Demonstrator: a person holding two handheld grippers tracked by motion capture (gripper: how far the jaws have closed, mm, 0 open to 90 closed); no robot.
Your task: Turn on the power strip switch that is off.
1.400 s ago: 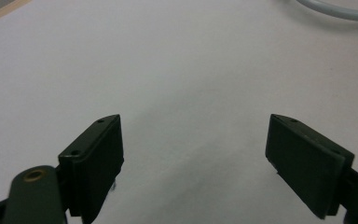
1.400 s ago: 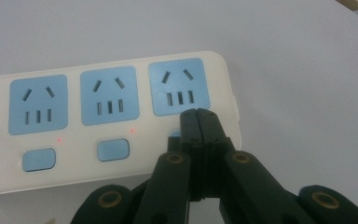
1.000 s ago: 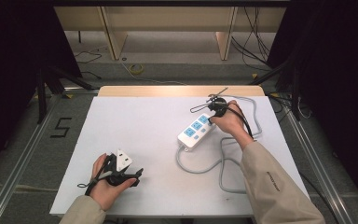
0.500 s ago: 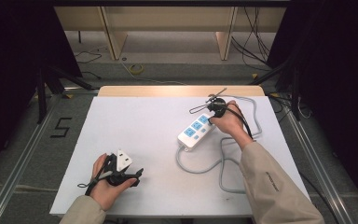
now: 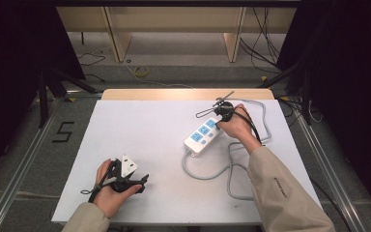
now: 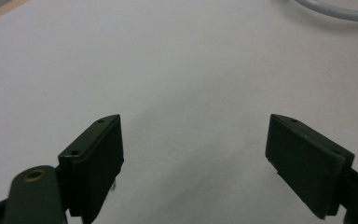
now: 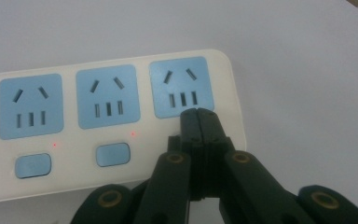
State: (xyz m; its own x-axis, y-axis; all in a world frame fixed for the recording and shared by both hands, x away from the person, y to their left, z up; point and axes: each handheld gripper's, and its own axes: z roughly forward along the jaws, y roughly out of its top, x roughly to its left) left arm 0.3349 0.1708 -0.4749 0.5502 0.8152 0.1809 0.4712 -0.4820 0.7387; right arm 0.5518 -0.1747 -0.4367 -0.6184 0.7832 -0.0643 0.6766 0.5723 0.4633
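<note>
On the white table (image 5: 140, 125), toward its right half, lies the power strip (image 5: 202, 136), set at a slant with its far end toward your right hand (image 5: 236, 126); its grey cord (image 5: 207, 173) loops over the table toward you and then runs back along the right edge. Your right gripper (image 7: 198, 112) is clenched, jaws pressed flat together with nothing between them; in the right gripper view their tips sit over the strip's body just below the end socket (image 7: 181, 87), at the spot where the other two sockets have their buttons; whether the tips touch the strip you cannot tell from these views. Two blue buttons (image 7: 113, 154) show beside the jaws, each under its own socket; a small red light (image 7: 133, 134) glows above each of them.

At the near left of the table, your left hand (image 5: 110, 188) holds the left gripper (image 6: 193, 149) well apart from the strip; it is released, jaws spread wide over bare table with nothing between them; in the left gripper view a stretch of the cord crosses the upper right corner. In the high view the grey plate (image 5: 128, 165) on top of that gripper faces up.
</note>
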